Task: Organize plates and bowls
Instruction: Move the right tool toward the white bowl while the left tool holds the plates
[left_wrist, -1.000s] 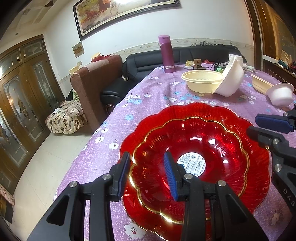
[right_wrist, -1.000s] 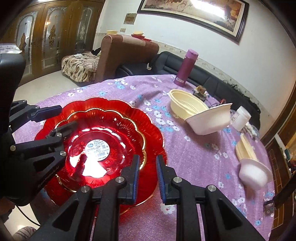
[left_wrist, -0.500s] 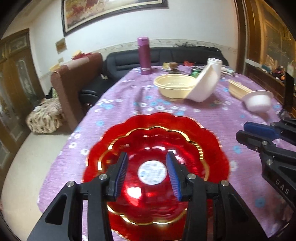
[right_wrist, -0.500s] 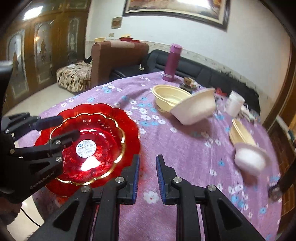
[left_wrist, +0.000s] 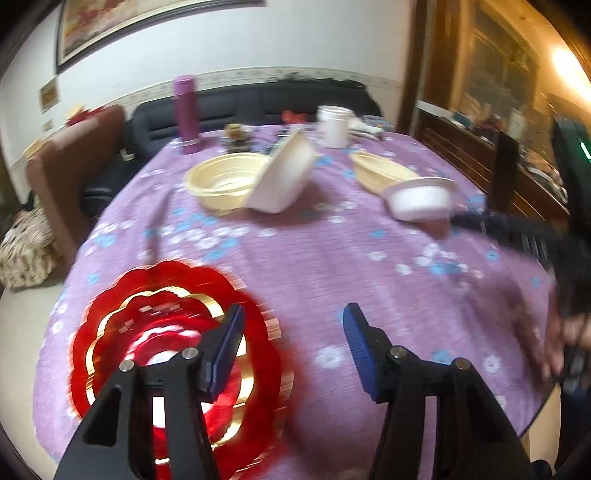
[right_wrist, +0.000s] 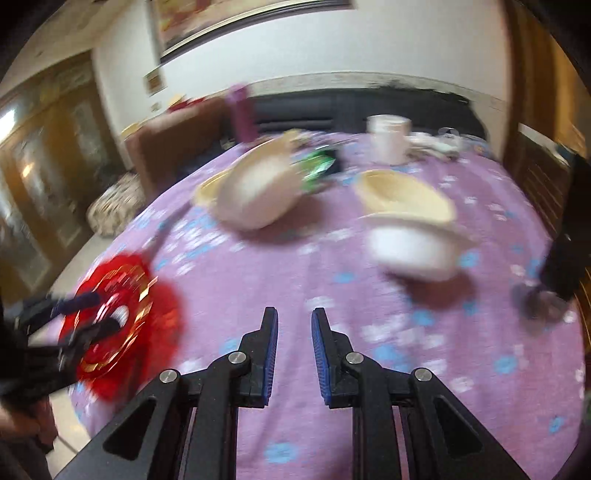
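Note:
Two stacked red scalloped plates (left_wrist: 173, 343) with gold rims lie at the table's near left, also visible in the right wrist view (right_wrist: 125, 314). My left gripper (left_wrist: 293, 326) hovers just right of them, its jaws opening with nothing between them. My right gripper (right_wrist: 294, 321) is over bare cloth, almost shut, its narrow gap empty. Ahead of it a small white bowl (right_wrist: 413, 247) sits against a cream bowl (right_wrist: 402, 195). Farther left a larger white bowl (left_wrist: 284, 181) leans tilted on another cream bowl (left_wrist: 221, 181). Both views are blurred by motion.
The purple flowered tablecloth (left_wrist: 332, 258) covers a round table. At the back stand a purple flask (left_wrist: 186, 114), a white cup (left_wrist: 334, 125) and a green packet (right_wrist: 317, 166). A dark object (right_wrist: 561, 266) stands at the right edge. A sofa and armchair lie beyond the table.
Both grippers swung right, away from the red plates, which now lie at the lower left. The left jaws came off the plate rim and widened. The right jaws kept their narrow gap.

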